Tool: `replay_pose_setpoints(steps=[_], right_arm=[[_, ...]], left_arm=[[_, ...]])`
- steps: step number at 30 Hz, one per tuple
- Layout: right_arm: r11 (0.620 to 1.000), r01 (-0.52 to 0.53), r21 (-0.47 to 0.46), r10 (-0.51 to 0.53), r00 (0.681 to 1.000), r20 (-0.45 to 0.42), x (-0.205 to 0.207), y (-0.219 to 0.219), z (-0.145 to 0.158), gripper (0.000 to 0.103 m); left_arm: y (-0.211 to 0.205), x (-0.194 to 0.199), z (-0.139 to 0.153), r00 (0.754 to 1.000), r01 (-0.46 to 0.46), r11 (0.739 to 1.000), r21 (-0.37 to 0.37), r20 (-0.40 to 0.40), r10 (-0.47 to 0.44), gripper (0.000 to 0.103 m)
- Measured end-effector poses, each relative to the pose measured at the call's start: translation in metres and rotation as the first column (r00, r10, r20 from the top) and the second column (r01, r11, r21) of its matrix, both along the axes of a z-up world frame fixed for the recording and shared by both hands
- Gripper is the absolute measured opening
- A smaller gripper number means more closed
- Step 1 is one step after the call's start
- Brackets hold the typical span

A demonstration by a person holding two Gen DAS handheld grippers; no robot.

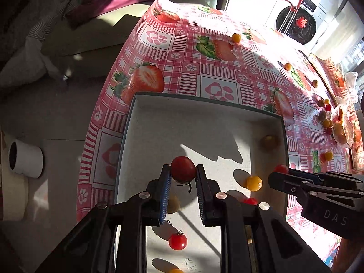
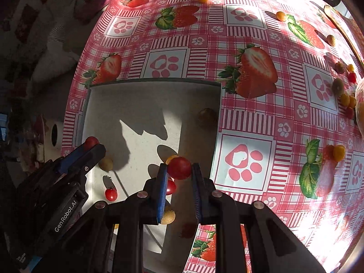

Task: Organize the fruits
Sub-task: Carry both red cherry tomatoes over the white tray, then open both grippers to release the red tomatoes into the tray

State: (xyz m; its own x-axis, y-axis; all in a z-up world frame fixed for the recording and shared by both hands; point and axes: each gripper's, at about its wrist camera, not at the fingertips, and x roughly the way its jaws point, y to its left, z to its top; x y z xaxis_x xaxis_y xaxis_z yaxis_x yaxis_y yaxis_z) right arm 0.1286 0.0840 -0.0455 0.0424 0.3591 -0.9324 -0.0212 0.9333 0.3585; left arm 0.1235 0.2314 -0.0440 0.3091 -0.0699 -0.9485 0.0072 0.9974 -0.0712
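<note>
cherry tomatoes fill both tools: the left gripper [image 1: 183, 175] pinches a dark red tomato [image 1: 182, 168] over the white tray [image 1: 204, 122], and the right gripper [image 2: 178, 170] is clamped on a second red tomato [image 2: 179, 168] above the tray's right edge. more fruit lies loose in the tray, a yellow tomato [image 1: 254, 183] among it, and near the far-right edge of the strawberry tablecloth [image 2: 250, 113].

Left gripper [image 1: 183, 175] and right gripper [image 2: 179, 169] angled steeply down, jaws clamped
</note>
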Motion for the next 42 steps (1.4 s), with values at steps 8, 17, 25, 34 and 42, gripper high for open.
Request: replay_pose_setpoints(steps=[8, 17, 25, 34, 42], right_arm=[[0.999, -0.001, -0.033, 0.000, 1.000, -0.023, 0.016, 0.006, -0.027, 0.022], [0.996, -0.046, -0.075, 0.046, 0.999, 0.003, 0.021, 0.019, -0.033, 0.023], [0.996, -0.074, -0.055, 0.075, 0.997, 0.013, 0.015, 0.026, -0.022, 0.044], [0.997, -0.068, -0.048, 0.073, 0.992, 0.103, -0.001, 0.009, 0.018, 0.070], [0.998, 0.035, -0.056, -0.032, 0.997, 0.069, -0.051, -0.061, 0.021, 0.075]], left_arm=[[0.008, 0.023, -0.025, 0.999, -0.011, 1.000, 0.022, -0.036, 0.012, 0.023], [0.001, 0.022, -0.034, 0.999, 0.025, 0.998, 0.060, -0.044, -0.023, 0.023], [0.000, 0.019, -0.027, 1.000, 0.029, 0.996, 0.089, -0.013, -0.028, 0.069], [0.003, 0.011, -0.012, 1.000, 0.018, 0.994, 0.107, -0.010, -0.017, 0.069], [-0.031, -0.019, 0.010, 0.996, 0.088, 0.989, 0.118, 0.003, -0.089, 0.069]])
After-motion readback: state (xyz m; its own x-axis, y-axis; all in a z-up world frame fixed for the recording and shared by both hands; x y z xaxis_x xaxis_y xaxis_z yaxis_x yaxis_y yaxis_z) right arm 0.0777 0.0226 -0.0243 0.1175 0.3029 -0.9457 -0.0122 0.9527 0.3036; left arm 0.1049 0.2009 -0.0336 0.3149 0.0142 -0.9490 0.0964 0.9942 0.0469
